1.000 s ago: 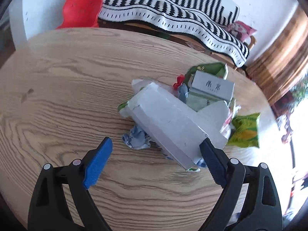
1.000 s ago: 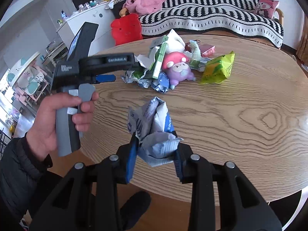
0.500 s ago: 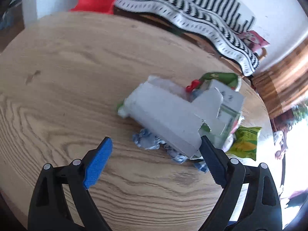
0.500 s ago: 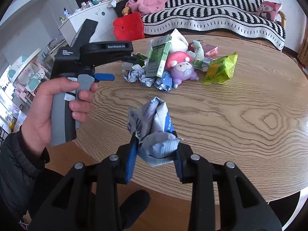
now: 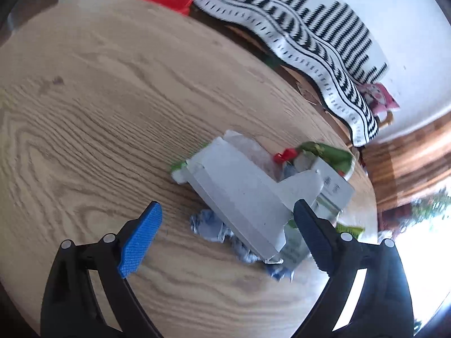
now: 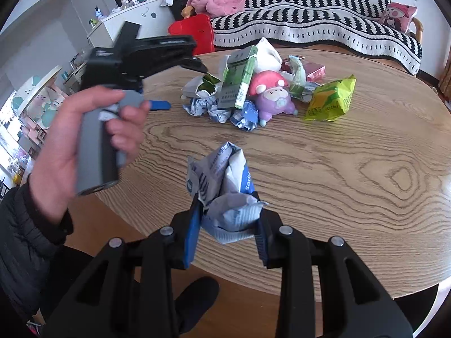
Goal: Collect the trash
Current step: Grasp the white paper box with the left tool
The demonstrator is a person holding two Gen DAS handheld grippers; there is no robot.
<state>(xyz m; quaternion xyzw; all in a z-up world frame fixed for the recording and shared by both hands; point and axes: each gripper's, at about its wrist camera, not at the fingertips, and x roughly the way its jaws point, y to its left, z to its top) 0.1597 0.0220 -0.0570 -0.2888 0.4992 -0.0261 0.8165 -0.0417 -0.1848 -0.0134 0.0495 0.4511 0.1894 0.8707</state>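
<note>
A pile of trash lies on the round wooden table (image 6: pixel 352 174): a grey flattened carton (image 5: pixel 242 194), crumpled blue-white wrappers (image 5: pixel 211 226), a green box (image 6: pixel 239 79) and a yellow-green snack bag (image 6: pixel 331 98). My left gripper (image 5: pixel 225 239) is open, its jaws wide on either side of the carton's near end, just above the table; it also shows in the right wrist view (image 6: pixel 180 84), held by a hand. My right gripper (image 6: pixel 227 225) is shut on a crumpled blue-white wipes wrapper (image 6: pixel 222 186), held above the table's near edge.
A pink-and-purple plush toy (image 6: pixel 272 95) sits in the pile. A pink box (image 6: pixel 314 70) lies behind it. A striped sofa (image 6: pixel 310 28) and a red chair (image 6: pixel 194 33) stand beyond the table. The table edge runs close below my right gripper.
My left gripper has moved in towards the pile and tilted, so the carton now lies between its open jaws. My right gripper has held still with the wrapper.
</note>
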